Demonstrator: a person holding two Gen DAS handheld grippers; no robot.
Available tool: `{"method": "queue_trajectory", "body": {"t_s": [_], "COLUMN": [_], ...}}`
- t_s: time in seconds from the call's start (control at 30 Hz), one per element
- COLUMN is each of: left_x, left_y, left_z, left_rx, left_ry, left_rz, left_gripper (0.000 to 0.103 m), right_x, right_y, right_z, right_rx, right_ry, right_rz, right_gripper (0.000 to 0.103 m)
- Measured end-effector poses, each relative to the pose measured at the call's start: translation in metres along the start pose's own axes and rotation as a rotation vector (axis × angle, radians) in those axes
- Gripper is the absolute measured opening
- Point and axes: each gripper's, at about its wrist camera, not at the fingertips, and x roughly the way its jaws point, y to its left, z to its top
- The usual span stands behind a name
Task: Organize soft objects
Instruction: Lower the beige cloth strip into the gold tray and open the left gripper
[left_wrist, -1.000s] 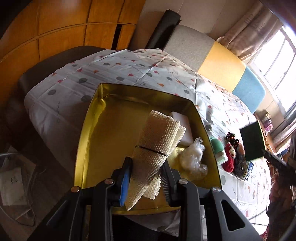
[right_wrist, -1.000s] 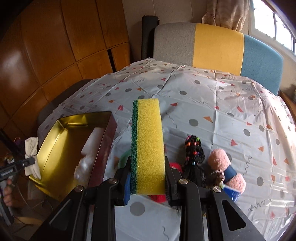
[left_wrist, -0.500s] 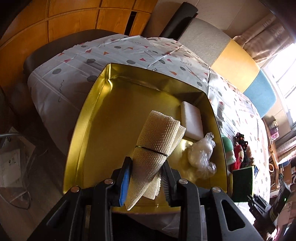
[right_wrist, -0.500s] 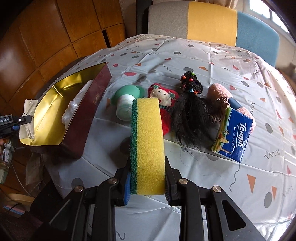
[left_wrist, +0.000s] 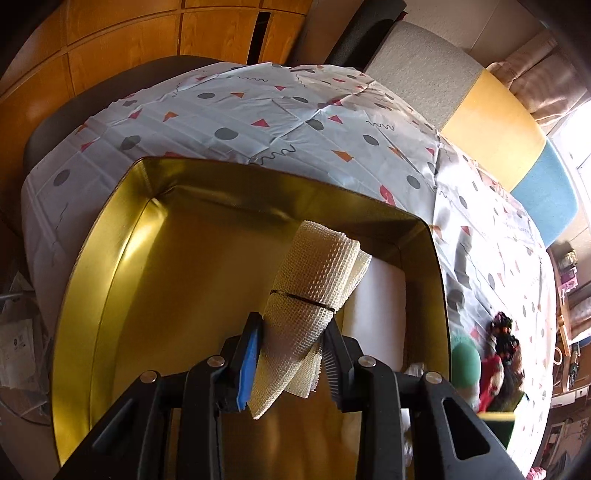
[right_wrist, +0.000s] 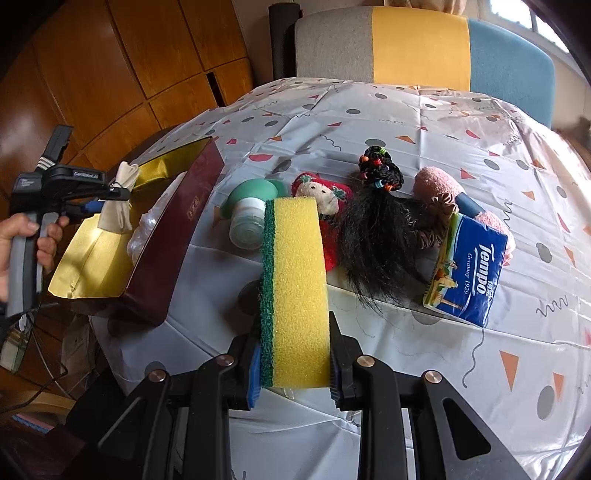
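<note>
left gripper (left_wrist: 291, 354): clamps mesh roll (left_wrist: 310, 295) over tin (left_wrist: 110, 258) | right gripper (right_wrist: 293, 365): clamps sponge (right_wrist: 293, 291)

The rolled mesh cloth (left_wrist: 314, 295) hides part of the white foam block (left_wrist: 380, 314).

Worktop (right_wrist: 424, 122), covered in pale cloth printed with dots and triangles. On it: gold-lined maroon tin (right_wrist: 177, 236) at left edge; green bottle (right_wrist: 247, 210); red doll (right_wrist: 325, 206); black hairpiece (right_wrist: 376, 236); pink plush (right_wrist: 439, 184); blue Tempo tissue pack (right_wrist: 469, 269).
</note>
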Motion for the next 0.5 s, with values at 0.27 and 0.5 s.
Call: {"method": "queue_trajectory", "body": {"t_s": [0.27, 0.5], "left_x": [0.030, 0.000], "left_y": [-0.014, -0.015], "left_z": [0.024, 0.002], "left_rx": [0.000, 0.078], "left_ry": [0.038, -0.046], "left_rz": [-0.008, 0.055], "left_gripper": [0.048, 0.049], "right_x": [0.000, 0.001], "right_y": [-0.004, -0.003], "right_z": [0.000, 0.000], "right_rx": [0.011, 0.003], "right_ry": [-0.002, -0.004], "right_rz": [0.013, 0.006], "right_gripper": [0.028, 0.028]}}
